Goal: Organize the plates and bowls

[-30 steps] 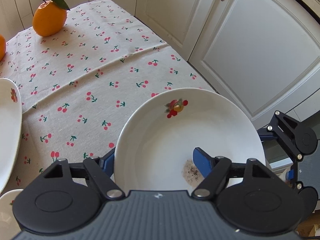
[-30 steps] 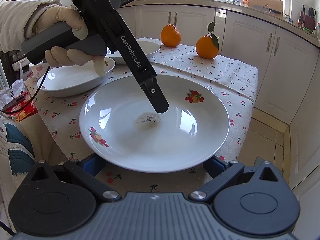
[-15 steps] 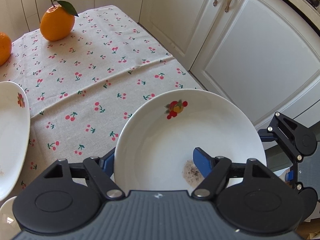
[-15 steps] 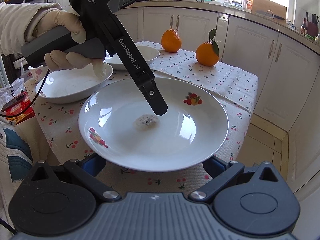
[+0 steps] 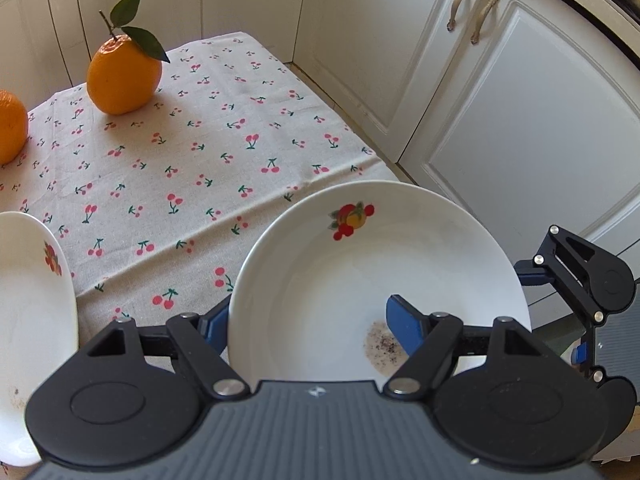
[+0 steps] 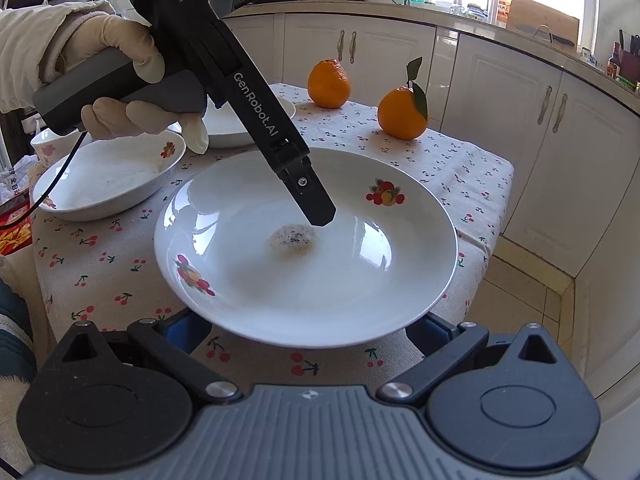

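Observation:
A white deep plate (image 5: pixel 360 272) with fruit prints and a dirty spot hangs above the table's corner. My left gripper (image 5: pixel 308 320) grips its rim, one finger inside, one outside; it also shows in the right wrist view (image 6: pixel 316 208). My right gripper (image 6: pixel 308 332) is open, its blue fingers under the plate's (image 6: pixel 304 248) near edge on either side. A second white deep plate (image 6: pixel 108 176) lies to the left, also seen in the left wrist view (image 5: pixel 32 320). A third plate (image 6: pixel 240 120) lies behind the left gripper.
The table wears a cherry-print cloth (image 5: pixel 168 168). Two oranges (image 6: pixel 402 112) (image 6: pixel 330 84) stand at its far side. White cabinets (image 5: pixel 520 120) and tiled floor (image 6: pixel 520 300) lie beyond the table's right edge. A small cup (image 6: pixel 46 148) sits far left.
The plate has risen a little with my left gripper. The table and oranges have slid down and nearer in the left wrist view. My right gripper stays under the plate.

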Tool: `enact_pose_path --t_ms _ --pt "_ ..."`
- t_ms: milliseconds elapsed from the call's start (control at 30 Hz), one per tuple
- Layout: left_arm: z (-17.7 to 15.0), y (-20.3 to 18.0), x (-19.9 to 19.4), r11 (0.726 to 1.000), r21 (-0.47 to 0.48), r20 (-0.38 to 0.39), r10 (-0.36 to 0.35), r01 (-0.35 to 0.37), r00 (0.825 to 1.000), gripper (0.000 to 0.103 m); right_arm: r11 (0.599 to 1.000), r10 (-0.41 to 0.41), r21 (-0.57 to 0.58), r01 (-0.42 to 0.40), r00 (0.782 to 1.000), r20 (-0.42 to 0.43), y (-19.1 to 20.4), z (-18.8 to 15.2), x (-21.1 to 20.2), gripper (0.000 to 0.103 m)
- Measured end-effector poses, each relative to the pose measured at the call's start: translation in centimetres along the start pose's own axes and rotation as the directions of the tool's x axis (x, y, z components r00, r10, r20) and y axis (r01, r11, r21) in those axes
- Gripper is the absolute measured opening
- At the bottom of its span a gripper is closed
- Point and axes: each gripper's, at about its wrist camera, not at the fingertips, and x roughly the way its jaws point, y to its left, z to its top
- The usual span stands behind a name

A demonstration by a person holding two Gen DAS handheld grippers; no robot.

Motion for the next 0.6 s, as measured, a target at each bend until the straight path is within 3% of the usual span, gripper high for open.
enact_pose_path --t_ms 600 --pt "1.0 1.2 2.1 1.000 -0.018 0.007 0.021 -0.021 1.000 0.077 0.999 -0.003 0.032 0.004 1.000 -0.025 -1.9 0.4 2.2 0.103"
